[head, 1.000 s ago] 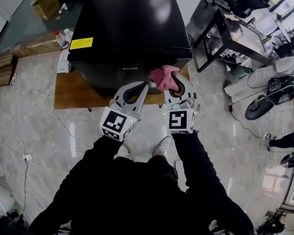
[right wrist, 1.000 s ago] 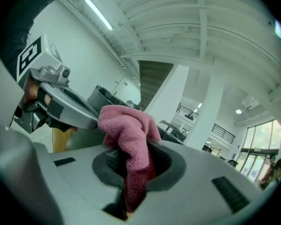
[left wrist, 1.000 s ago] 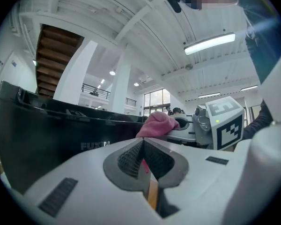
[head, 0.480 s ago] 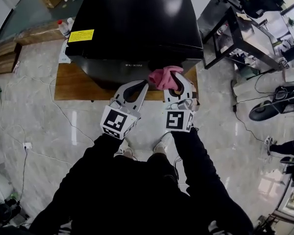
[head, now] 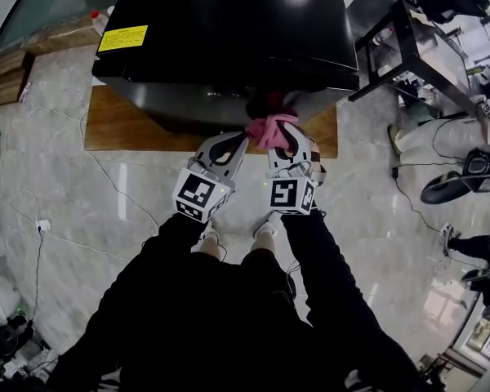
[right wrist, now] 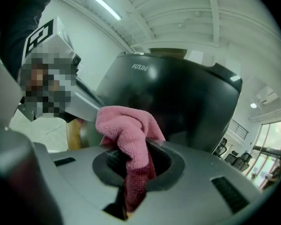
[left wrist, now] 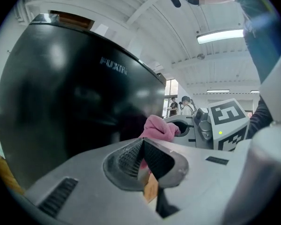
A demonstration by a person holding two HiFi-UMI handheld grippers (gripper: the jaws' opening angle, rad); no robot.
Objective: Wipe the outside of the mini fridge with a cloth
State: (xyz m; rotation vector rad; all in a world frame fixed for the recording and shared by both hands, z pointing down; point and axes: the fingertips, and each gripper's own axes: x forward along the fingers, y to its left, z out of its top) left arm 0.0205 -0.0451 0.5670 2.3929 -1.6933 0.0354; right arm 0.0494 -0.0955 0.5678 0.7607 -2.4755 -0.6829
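In front of us, 12 o'clock: black mini fridge (head: 229,23) on a wooden platform (head: 122,125); we look steeply down over its top.
Cloth: pink cloth (head: 271,127), bunched low at the fridge's front face, toward 1 o'clock. We cannot confirm contact.
Right gripper: the right gripper (head: 284,139) is clamped on the cloth. Fabric spills up out of the jaws and a tail hangs below them.
Left gripper: the left gripper (head: 233,142) is just beside the right one, at its 9 o'clock. Its jaws are pressed together with nothing between them, tips near the fridge front.
Change over the last second: the fridge top fills more of the head view and the front is foreshortened. The lettering we read there is gone from that view. Both grippers keep their stance, cloth still pinched.
Writing: brand lettering (left wrist: 114,65) "FUXIN", pale, high on the front, legible in both gripper views.
Sticker: yellow label (head: 122,37) on the top at 10 o'clock, print too small to read.
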